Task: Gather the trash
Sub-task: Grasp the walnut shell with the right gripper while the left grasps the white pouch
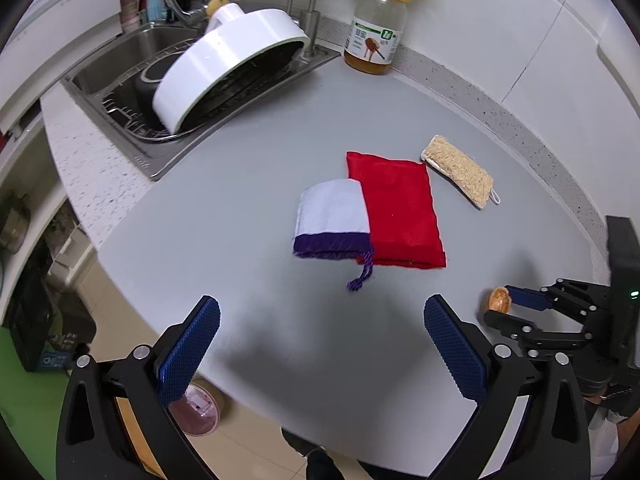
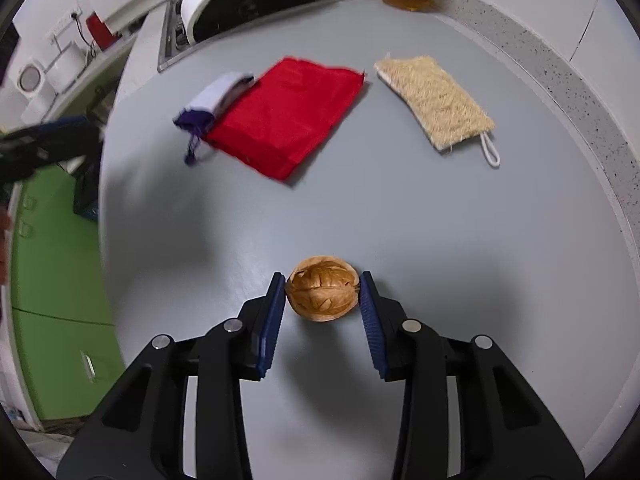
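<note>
An empty walnut half-shell (image 2: 322, 294) sits between the blue pads of my right gripper (image 2: 323, 300), near the front of the grey counter (image 2: 400, 220). The pads touch both its sides; the gripper is shut on it. The shell also shows in the left wrist view (image 1: 499, 300), at the right gripper's tips. My left gripper (image 1: 320, 332) is open and empty, hovering above the counter's front edge.
A red cloth (image 2: 286, 116) and a white-and-purple cloth (image 2: 212, 102) lie mid-counter, with a loofah pad (image 2: 436, 102) to their right. A honey jar (image 1: 378, 28) stands at the back. A white lid (image 1: 236, 64) leans in the sink rack (image 1: 132, 116). A pink bin (image 1: 198, 410) stands on the floor.
</note>
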### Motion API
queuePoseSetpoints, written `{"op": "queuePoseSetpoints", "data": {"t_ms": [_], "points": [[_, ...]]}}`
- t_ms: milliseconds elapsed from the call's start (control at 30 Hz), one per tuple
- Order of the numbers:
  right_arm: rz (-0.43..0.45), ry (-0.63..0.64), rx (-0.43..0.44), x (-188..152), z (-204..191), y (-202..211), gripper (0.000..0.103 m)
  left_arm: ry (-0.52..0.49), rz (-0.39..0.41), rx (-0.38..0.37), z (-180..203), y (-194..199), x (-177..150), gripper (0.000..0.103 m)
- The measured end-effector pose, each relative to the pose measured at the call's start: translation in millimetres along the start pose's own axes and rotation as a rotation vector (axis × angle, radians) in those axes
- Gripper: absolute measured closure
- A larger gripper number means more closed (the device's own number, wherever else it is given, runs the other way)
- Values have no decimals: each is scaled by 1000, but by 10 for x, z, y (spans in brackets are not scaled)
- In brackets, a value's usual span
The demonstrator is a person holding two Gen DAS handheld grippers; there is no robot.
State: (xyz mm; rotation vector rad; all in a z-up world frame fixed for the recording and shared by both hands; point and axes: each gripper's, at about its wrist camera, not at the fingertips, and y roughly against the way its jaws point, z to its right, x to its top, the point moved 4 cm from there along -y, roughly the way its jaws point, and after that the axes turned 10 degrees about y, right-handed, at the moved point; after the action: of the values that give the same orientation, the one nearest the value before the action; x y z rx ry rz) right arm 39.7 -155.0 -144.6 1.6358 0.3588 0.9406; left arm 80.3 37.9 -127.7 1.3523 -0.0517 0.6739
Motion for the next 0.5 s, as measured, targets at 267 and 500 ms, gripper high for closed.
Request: {"op": "queuePoseSetpoints", "data": {"t_ms": [267,500], "points": [[28,-42,20,87,190,147,66,-32,-25,-1,183,-314,186,5],[31,-63,19,74,340,190,65,-10,-52,-13,239,-641,377,5]]}}
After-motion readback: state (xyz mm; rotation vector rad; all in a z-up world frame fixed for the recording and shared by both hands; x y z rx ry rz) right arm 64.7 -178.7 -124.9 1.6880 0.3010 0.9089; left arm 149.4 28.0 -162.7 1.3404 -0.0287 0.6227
